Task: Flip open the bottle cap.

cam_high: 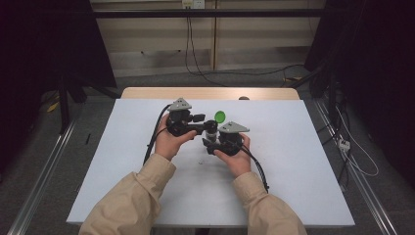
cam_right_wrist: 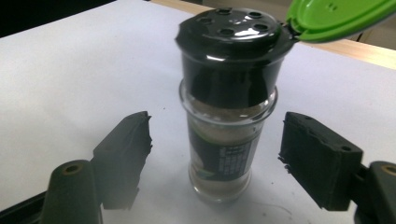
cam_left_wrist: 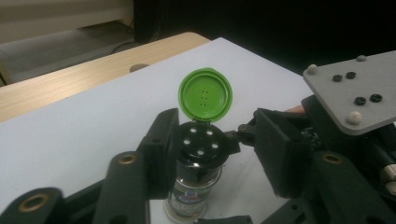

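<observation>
A small glass spice shaker (cam_high: 211, 129) stands upright on the white table top (cam_high: 122, 161). Its black perforated cap (cam_left_wrist: 201, 144) is bare, and the green flip lid (cam_left_wrist: 205, 94) stands hinged back and open. My left gripper (cam_high: 201, 123) reaches in from the left at cap height. Its jaws straddle the cap, with the left pad (cam_left_wrist: 161, 147) right beside it and the other pad (cam_left_wrist: 280, 156) well apart. My right gripper (cam_right_wrist: 222, 151) is open around the shaker's glass body (cam_right_wrist: 219, 172), with a gap on each side. Its grey top plate (cam_left_wrist: 348, 91) lies close by on the right.
A strip of bare wooden table (cam_high: 210, 93) runs along the far edge of the white top. Beyond it are a grey floor with cables (cam_high: 195, 58) and dark stands at both sides. Beige sleeves (cam_high: 132, 200) come in from the bottom.
</observation>
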`<state>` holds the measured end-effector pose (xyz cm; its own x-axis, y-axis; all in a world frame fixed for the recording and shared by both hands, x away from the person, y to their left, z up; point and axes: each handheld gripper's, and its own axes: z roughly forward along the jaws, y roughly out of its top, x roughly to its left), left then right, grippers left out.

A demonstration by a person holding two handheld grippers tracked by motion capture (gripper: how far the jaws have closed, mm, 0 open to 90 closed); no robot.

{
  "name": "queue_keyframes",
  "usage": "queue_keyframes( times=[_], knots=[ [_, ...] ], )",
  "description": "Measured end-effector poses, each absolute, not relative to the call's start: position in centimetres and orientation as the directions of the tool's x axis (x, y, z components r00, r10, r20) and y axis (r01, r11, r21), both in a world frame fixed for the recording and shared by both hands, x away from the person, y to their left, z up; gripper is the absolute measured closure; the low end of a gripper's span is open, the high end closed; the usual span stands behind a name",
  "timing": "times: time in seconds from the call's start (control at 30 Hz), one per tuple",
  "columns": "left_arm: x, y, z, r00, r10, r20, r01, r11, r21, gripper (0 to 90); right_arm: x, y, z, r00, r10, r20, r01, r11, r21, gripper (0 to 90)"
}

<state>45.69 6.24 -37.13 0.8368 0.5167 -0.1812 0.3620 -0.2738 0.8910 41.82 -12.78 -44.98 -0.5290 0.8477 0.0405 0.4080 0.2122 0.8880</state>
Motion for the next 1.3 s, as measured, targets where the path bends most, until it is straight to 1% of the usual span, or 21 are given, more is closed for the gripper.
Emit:
queue_keyframes(
  times=[0.03,0.07,0.1,0.17,0.2,0.27,0.33,0.43,0.57,0.63,0.67,0.7,0.8,1.03,1.3],
  knots=[
    [45.7,6.2,-37.1,0.837,0.517,-0.181,0.362,-0.274,0.891,47.3,41.8,-12.8,-45.0,-0.529,0.848,0.040,0.408,0.212,0.888,23.6],
    [45.7,6.3,-37.1,0.835,0.519,-0.183,0.365,-0.273,0.890,45.0,41.7,-12.8,-44.8,-0.532,0.846,0.044,0.412,0.213,0.886,21.7],
    [45.7,6.4,-37.2,0.834,0.520,-0.186,0.367,-0.270,0.890,45.0,41.7,-12.8,-44.8,-0.532,0.846,0.044,0.412,0.213,0.886,21.7],
    [45.6,6.7,-37.2,0.833,0.516,-0.198,0.373,-0.261,0.890,39.9,41.5,-12.9,-44.5,-0.533,0.844,0.057,0.414,0.202,0.888,21.1],
    [45.6,6.8,-37.3,0.832,0.516,-0.202,0.376,-0.259,0.889,39.9,41.5,-12.9,-44.5,-0.533,0.844,0.057,0.414,0.202,0.888,21.1],
    [45.6,7.0,-37.4,0.831,0.519,-0.202,0.380,-0.263,0.887,35.5,41.4,-13.0,-44.3,-0.536,0.842,0.055,0.413,0.205,0.887,19.3],
    [45.5,7.3,-37.4,0.832,0.518,-0.199,0.380,-0.269,0.885,34.2,41.3,-13.1,-44.3,-0.536,0.843,0.054,0.413,0.205,0.887,18.9],
    [45.3,7.6,-37.5,0.836,0.510,-0.202,0.378,-0.268,0.886,29.0,40.9,-13.3,-44.1,-0.546,0.836,0.055,0.408,0.208,0.889,18.4],
    [45.1,8.0,-37.8,0.840,0.501,-0.206,0.381,-0.275,0.883,26.8,40.5,-13.6,-44.1,-0.549,0.834,0.061,0.408,0.203,0.890,17.9],
    [44.9,8.2,-38.0,0.840,0.500,-0.208,0.383,-0.276,0.882,23.4,40.2,-14.0,-44.1,-0.551,0.831,0.076,0.413,0.192,0.890,17.0],
    [44.9,8.3,-38.0,0.842,0.497,-0.210,0.384,-0.278,0.880,23.4,40.2,-14.0,-44.1,-0.551,0.831,0.076,0.413,0.192,0.890,17.0],
    [44.7,8.4,-38.1,0.844,0.492,-0.212,0.385,-0.280,0.879,19.9,39.9,-14.3,-44.1,-0.549,0.832,0.080,0.414,0.188,0.891,16.6],
    [44.3,8.8,-38.3,0.853,0.482,-0.202,0.372,-0.288,0.882,18.5,39.6,-14.6,-44.0,-0.554,0.830,0.063,0.407,0.205,0.890,15.5],
    [43.6,9.7,-38.9,0.858,0.470,-0.205,0.370,-0.291,0.882,16.4,38.6,-15.8,-44.0,-0.555,0.825,0.101,0.427,0.178,0.887,14.2],
    [42.7,10.5,-39.6,0.870,0.454,-0.190,0.355,-0.310,0.882,13.8,37.1,-17.1,-43.8,-0.562,0.821,0.097,0.416,0.180,0.891,13.9]
  ],
)
